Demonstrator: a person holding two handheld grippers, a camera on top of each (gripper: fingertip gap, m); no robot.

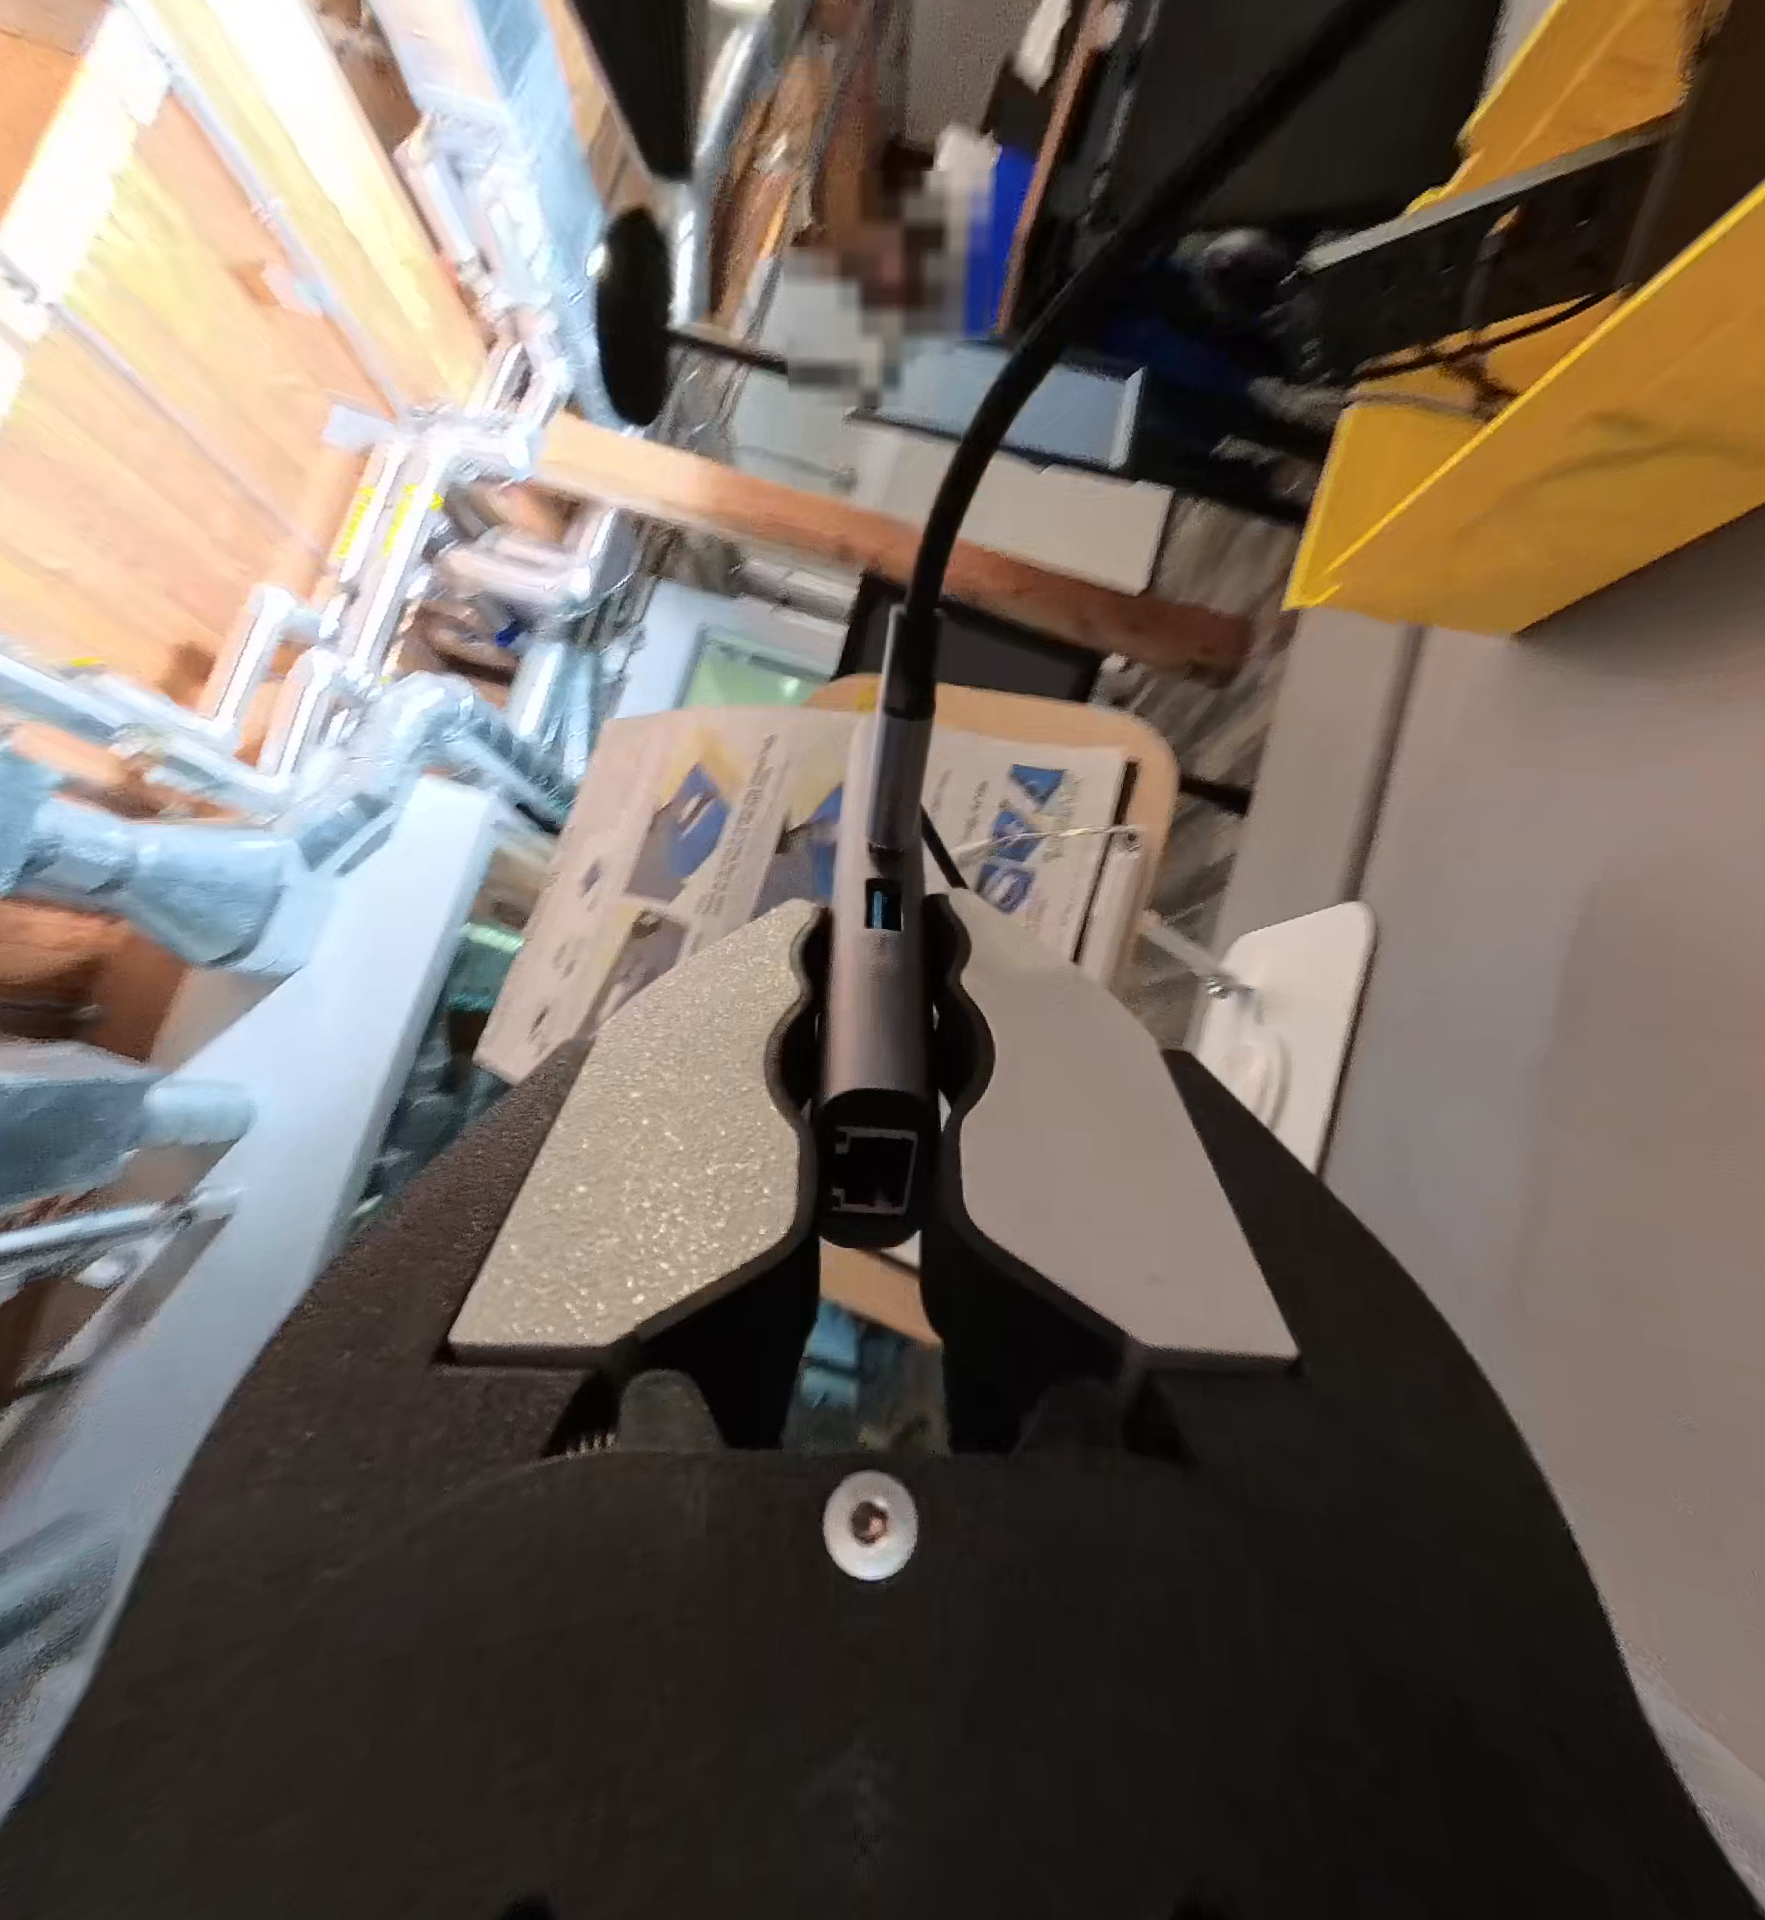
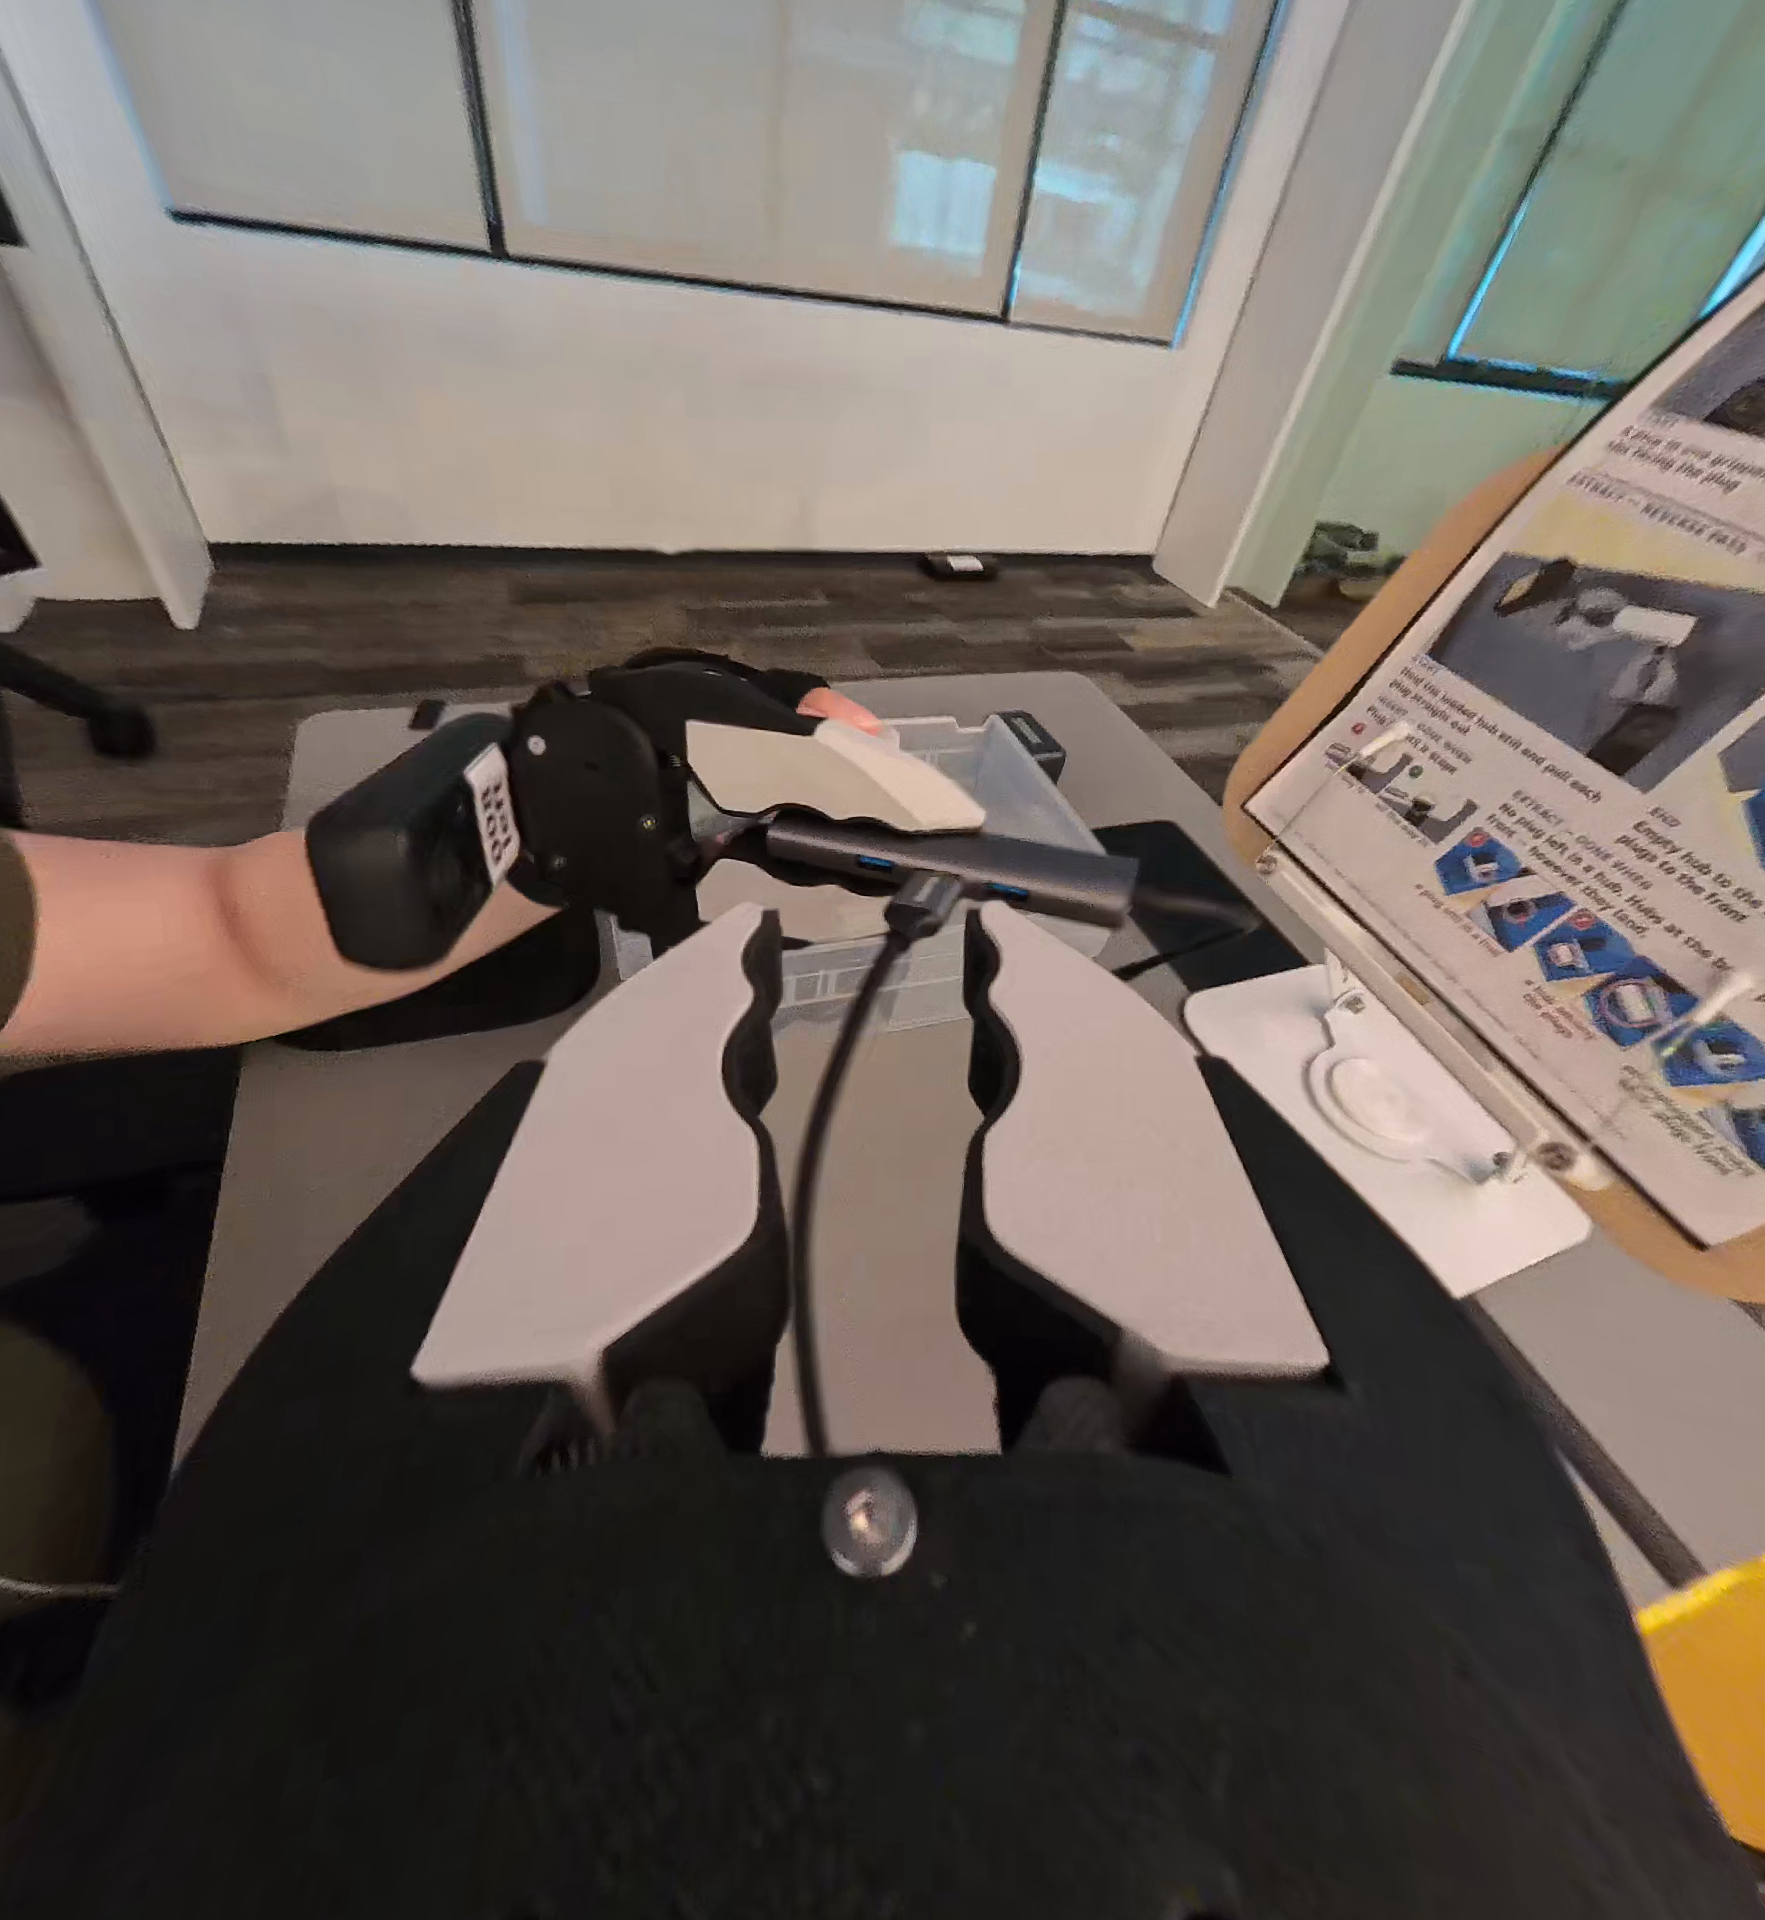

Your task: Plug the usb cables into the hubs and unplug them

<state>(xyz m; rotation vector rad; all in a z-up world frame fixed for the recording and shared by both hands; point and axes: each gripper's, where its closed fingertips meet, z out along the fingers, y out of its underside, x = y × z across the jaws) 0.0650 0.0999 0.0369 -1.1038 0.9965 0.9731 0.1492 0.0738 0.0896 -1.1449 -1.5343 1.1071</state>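
Hub (image 1: 870, 1049), grey and slim, is pinched between the pressed fingers of the left gripper (image 1: 873, 925) with its long axis pointing forward and a USB cable (image 1: 971, 457) plugged in, while in the right view the right gripper (image 2: 870, 925) has its fingers spread around the cable (image 2: 826, 1091) above the grey table (image 2: 1636, 1382), near white walls.

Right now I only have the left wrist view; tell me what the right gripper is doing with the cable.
Observer: The right gripper is open; the black cable runs loose between its fingers, ungripped.
Operator: Report the plug.
Observer: The plug meets the hub on its long side, with a free blue port on each side of it.
Operator: Name what's beneath the hub.
Observer: A clear plastic bin.
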